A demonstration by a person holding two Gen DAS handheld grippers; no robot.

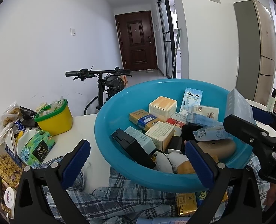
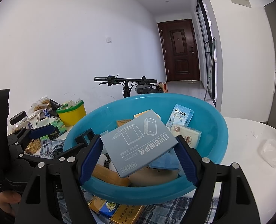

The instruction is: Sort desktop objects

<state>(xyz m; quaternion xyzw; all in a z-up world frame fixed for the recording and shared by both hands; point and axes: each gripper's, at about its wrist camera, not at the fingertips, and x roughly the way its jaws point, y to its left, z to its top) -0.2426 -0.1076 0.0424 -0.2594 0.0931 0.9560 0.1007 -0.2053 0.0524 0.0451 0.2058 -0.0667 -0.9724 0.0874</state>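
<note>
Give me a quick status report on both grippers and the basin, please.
Right gripper shut on grey-blue box over blue basin. Left gripper open, empty, at basin rim. Basin crowded with small boxes.

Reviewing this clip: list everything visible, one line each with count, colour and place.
Basin: 1, turquoise, table centre, on the plaid cloth.
Grey-blue box: 1, held over the basin.
RAISON pack: 1, pale blue, upright against the basin's far wall.
Small cartons: several, cream, orange, red, piled in the basin.
Black case: 1, basin's left side.
Yellow tub: 1, green rim, left of the basin.
Tissue pack: 1, green, near the tub.
Plaid cloth: 1, blue-white, under the basin.
Gold packs: at least two, on the cloth.
Clear container: 1, table's right.
Bicycle: 1, black, behind the table.
Left gripper: open, straddling the basin's near rim.
Right gripper: shut on the grey-blue box.
</note>
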